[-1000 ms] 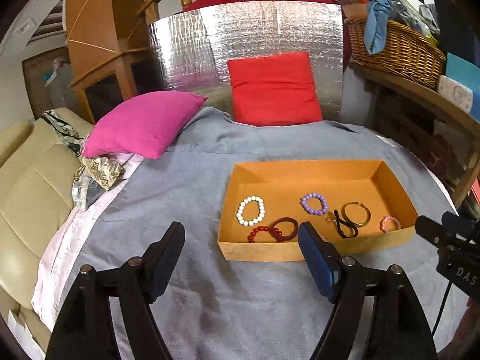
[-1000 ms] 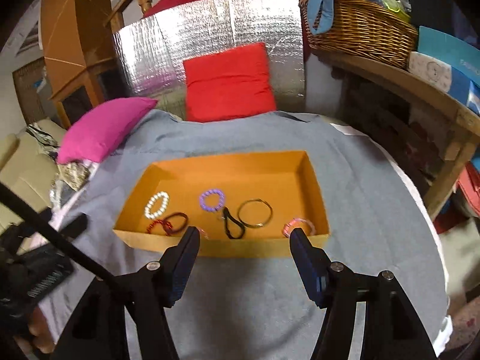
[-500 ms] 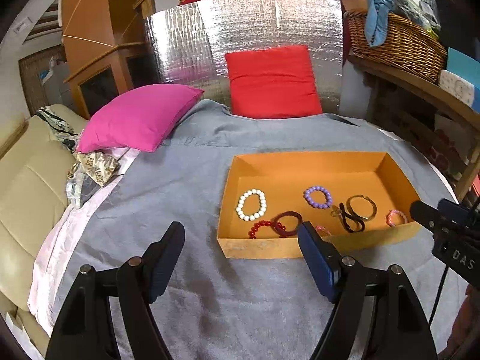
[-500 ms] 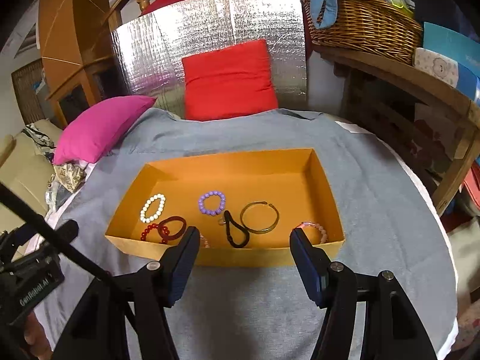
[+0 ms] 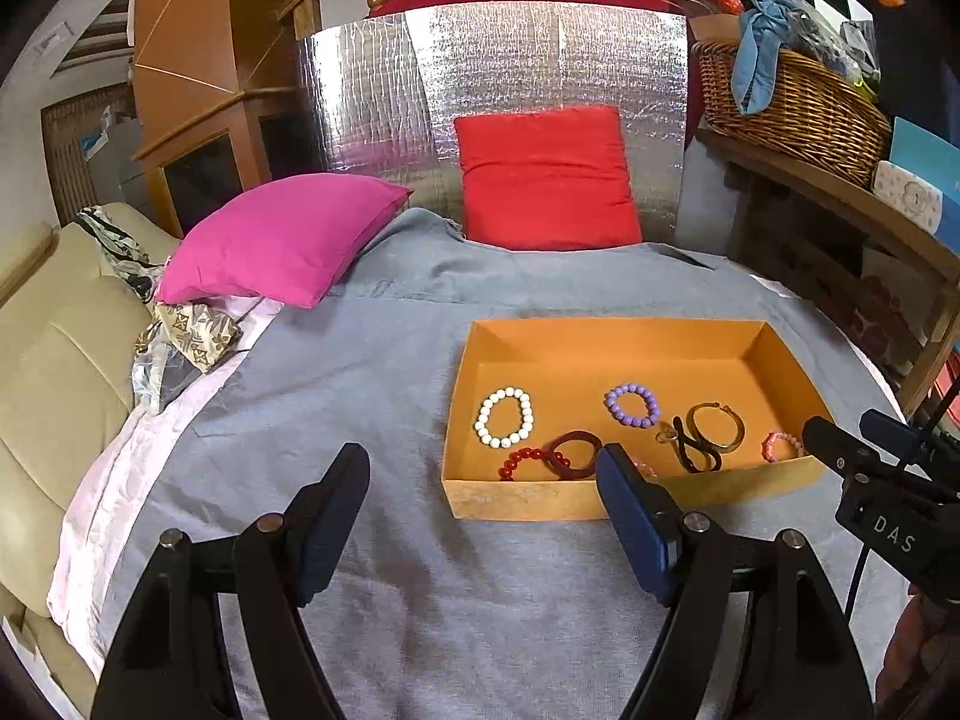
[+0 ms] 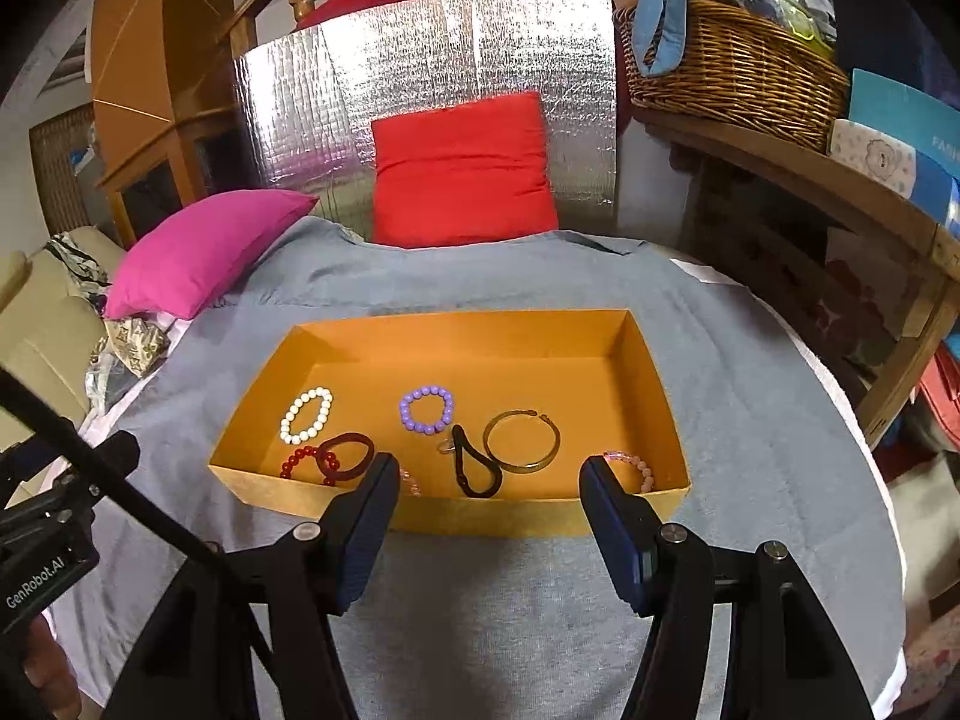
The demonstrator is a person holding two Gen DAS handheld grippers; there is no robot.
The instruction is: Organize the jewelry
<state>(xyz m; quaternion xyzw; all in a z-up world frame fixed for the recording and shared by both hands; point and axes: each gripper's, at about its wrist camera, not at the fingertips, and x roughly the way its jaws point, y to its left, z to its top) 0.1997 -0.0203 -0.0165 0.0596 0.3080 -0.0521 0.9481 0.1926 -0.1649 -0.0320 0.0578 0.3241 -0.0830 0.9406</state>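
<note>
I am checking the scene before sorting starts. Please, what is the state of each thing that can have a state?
orange box: open, no lid seen
left gripper: open, empty
right gripper: open, empty
white bead bracelet: flat in box
purple bead bracelet: flat in box
gold bangle: flat in box

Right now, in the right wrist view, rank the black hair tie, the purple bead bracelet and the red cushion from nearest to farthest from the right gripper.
1. Black hair tie, near the box's front wall, just ahead of the right gripper.
2. Purple bead bracelet, mid-box, slightly left.
3. Red cushion, against the silver panel beyond the box.
</note>
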